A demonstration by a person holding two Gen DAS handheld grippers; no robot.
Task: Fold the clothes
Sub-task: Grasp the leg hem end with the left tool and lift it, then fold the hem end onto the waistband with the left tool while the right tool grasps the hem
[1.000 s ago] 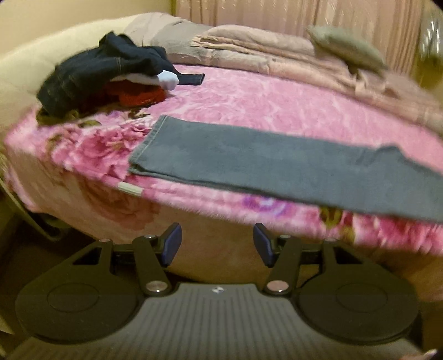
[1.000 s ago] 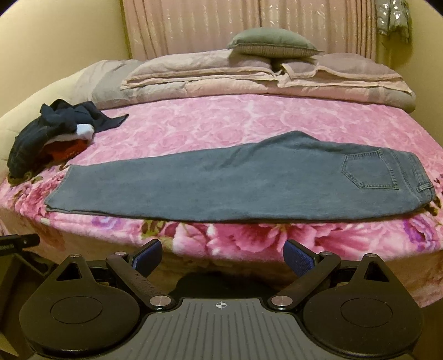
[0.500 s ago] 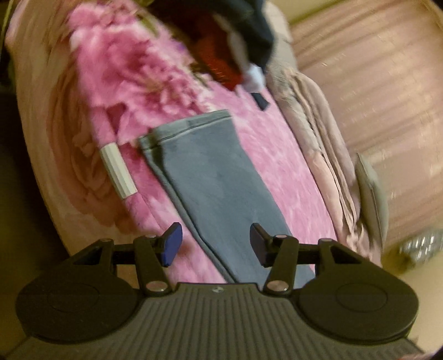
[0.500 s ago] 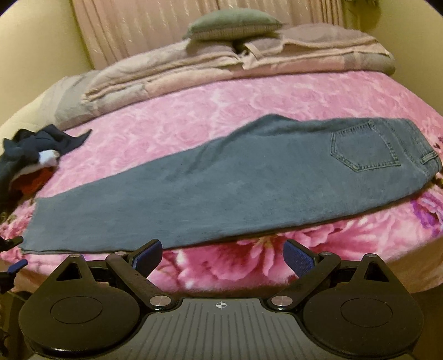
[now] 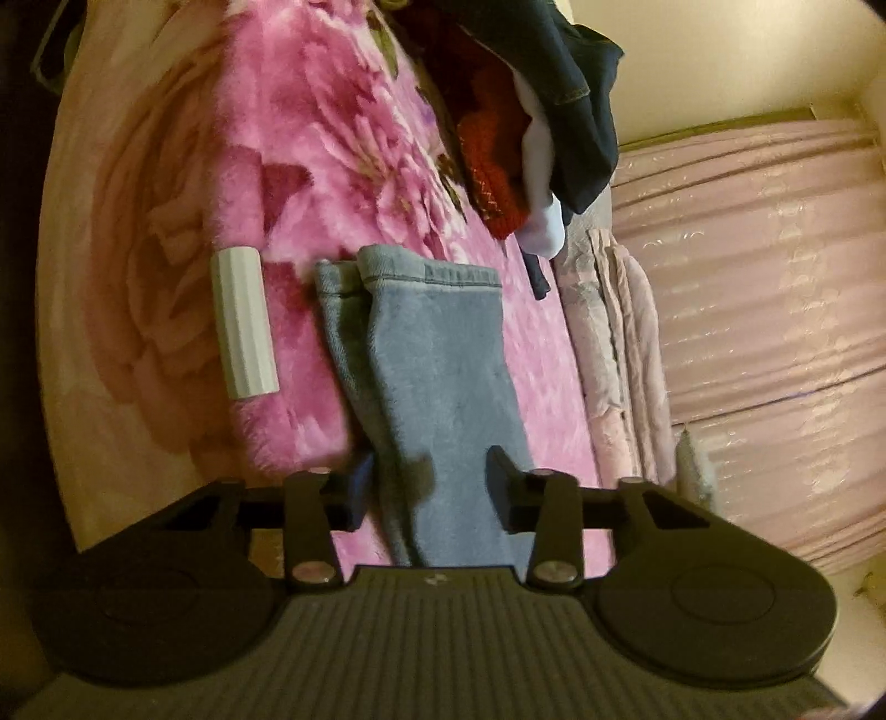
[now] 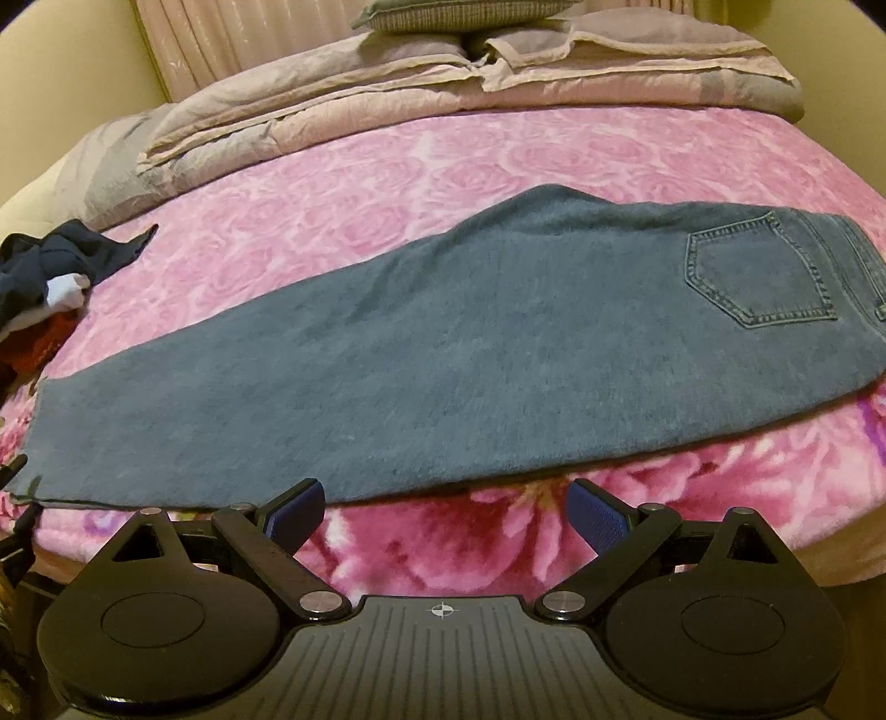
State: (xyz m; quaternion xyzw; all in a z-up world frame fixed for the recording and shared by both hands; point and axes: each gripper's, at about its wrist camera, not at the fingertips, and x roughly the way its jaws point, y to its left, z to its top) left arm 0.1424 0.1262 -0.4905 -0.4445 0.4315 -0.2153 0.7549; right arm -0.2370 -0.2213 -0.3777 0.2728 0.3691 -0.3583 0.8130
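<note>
Grey-blue jeans, folded lengthwise, lie flat across a pink floral bed, back pocket at the right, leg hems at the left. In the left wrist view the leg runs up to its hem. My left gripper is open, rolled sideways, its jaws straddling the leg near the hem with cloth between them. My right gripper is open and empty, just in front of the jeans' near edge around mid-leg.
A pile of dark, red and white clothes lies beyond the hems, also in the right wrist view. A white label sits on the blanket edge. Folded beige quilts and a grey pillow line the far side.
My left gripper rolled sideways and moved in over the leg end, which now lies between its jaws. My right gripper moved closer to the jeans' near edge.
</note>
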